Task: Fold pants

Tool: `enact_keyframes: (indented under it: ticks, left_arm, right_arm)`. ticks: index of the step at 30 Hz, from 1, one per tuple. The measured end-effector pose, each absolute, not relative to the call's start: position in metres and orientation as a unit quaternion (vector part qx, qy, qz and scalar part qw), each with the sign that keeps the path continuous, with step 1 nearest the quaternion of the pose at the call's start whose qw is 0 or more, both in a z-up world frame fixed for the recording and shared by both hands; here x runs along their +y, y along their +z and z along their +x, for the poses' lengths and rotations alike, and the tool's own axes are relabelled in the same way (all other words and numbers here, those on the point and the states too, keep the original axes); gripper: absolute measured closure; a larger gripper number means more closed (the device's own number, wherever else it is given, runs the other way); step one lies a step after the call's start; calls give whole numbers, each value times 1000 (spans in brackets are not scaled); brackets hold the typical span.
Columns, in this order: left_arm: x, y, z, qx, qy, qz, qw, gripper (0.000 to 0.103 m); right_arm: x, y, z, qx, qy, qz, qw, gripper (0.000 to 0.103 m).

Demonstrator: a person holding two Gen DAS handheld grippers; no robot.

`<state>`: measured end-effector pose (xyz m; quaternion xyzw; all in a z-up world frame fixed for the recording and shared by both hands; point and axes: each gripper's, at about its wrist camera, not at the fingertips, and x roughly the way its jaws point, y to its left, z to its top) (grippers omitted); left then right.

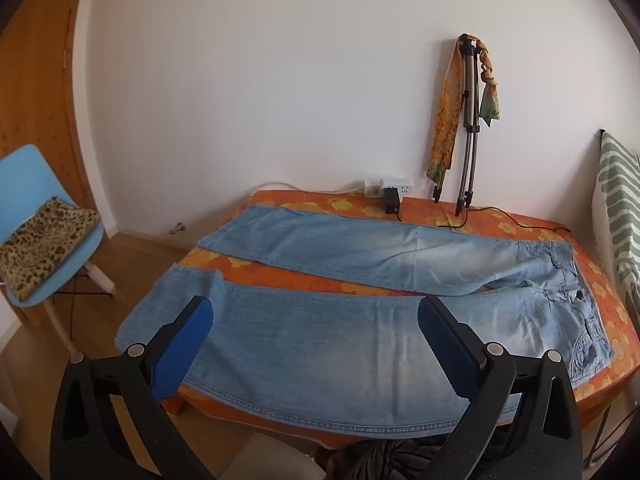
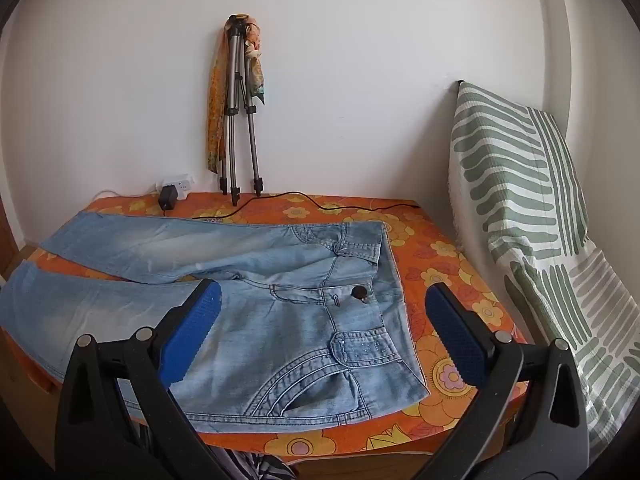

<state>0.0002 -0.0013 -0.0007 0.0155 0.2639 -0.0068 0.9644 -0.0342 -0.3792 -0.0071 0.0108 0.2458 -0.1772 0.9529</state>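
Light blue jeans point(image 1: 320, 332) lie flat on a table covered by an orange flowered cloth point(image 1: 304, 204), legs spread apart toward the left, waistband at the right. My left gripper point(image 1: 316, 308) hovers wide open above the near leg, nothing between its blue pads. In the right wrist view the jeans point(image 2: 280, 320) show their waistband, dark button and front pocket. My right gripper point(image 2: 324, 296) hangs wide open above the waist end, touching nothing. The near leg's edge overhangs the table's front edge.
A folded tripod point(image 2: 240, 112) draped with a scarf leans on the back wall. A power strip with black adapter point(image 1: 390, 196) and a cable lie on the cloth behind the jeans. A blue chair point(image 1: 44, 216) stands left. A green-striped cloth point(image 2: 532, 208) hangs at the right.
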Motion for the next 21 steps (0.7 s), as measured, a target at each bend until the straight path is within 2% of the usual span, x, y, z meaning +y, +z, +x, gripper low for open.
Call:
enact_keyframes:
  ticks: [2,21]
  left_arm:
    - [0,0,7,282,-8,3,959,1]
    - [0,3,3,258,-16,-4,966,1]
  right_arm:
    - [-379,-7,-34,241,-182,-1,953,0]
    - [-380,-8,-30,244,-192,6,951,0]
